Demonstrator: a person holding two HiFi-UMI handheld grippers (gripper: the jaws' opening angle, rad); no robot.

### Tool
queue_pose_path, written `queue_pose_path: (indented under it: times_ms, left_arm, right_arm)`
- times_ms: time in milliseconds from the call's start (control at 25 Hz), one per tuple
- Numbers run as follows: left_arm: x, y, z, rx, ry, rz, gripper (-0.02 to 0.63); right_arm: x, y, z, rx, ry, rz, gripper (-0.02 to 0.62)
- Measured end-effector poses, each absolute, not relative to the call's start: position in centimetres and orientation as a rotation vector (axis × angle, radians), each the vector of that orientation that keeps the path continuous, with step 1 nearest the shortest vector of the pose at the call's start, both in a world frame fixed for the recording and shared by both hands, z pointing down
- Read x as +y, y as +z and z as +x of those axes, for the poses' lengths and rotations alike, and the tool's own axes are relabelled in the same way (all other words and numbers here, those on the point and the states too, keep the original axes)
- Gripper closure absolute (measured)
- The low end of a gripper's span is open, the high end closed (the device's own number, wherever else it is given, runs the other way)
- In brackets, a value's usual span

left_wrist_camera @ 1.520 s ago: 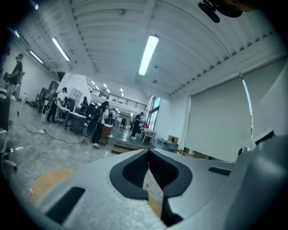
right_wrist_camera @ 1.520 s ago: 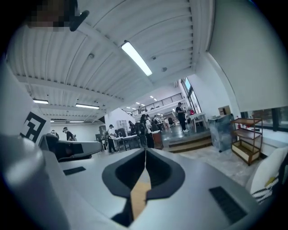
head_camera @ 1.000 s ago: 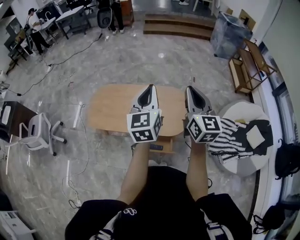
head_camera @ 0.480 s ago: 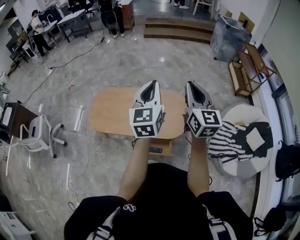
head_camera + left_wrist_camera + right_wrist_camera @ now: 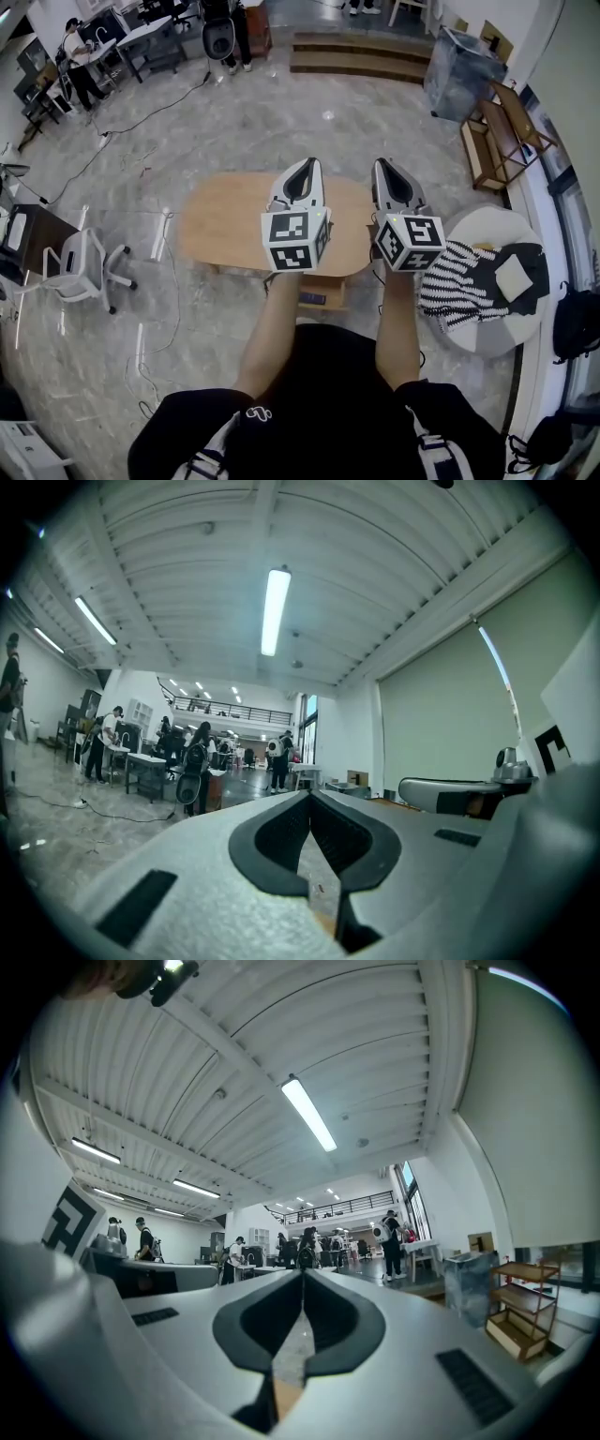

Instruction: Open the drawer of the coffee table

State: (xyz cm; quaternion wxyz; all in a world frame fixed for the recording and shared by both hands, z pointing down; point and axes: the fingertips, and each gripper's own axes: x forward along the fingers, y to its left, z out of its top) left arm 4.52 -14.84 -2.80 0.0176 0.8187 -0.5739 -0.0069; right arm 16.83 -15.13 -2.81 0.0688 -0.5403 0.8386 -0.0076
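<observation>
While the person stands over it, the left gripper (image 5: 306, 167) and the right gripper (image 5: 380, 165) hang side by side, pointing level across the low, rounded light-wood desk (image 5: 220, 225), clear of its top. Look at the left gripper's own view: the grey jaws meet tip to tip at the front (image 5: 310, 794), squeezed together with nothing between them. Same story on the right, with the jaws pressed closed and empty (image 5: 302, 1274). The black-and-white marker cube (image 5: 295, 241) on the left one and its twin on the right (image 5: 410, 243) sit just over the desk's near edge. Beneath that edge, a short light-wood section (image 5: 323, 292) juts toward the person with a small dark thing (image 5: 312, 299) on it; whether that is the drawer, I cannot tell. Neither gripper touches it. Off to the right, a black-and-white striped cloth (image 5: 455, 286) lies on a round white seat (image 5: 478, 225), and to the left a white office chair (image 5: 82, 267) stands on the grey marbled floor (image 5: 234, 122).
</observation>
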Motion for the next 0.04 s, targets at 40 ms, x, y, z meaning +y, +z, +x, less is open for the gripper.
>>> queue_pose_path:
  times_ms: [40]
  left_arm:
    - [-14.99, -2.64, 4.63, -1.782, -0.018, 2.544, 0.597]
  right_arm:
    - [-15.3, -2.7, 16.99, 2.523, -0.023, -1.629, 0.581]
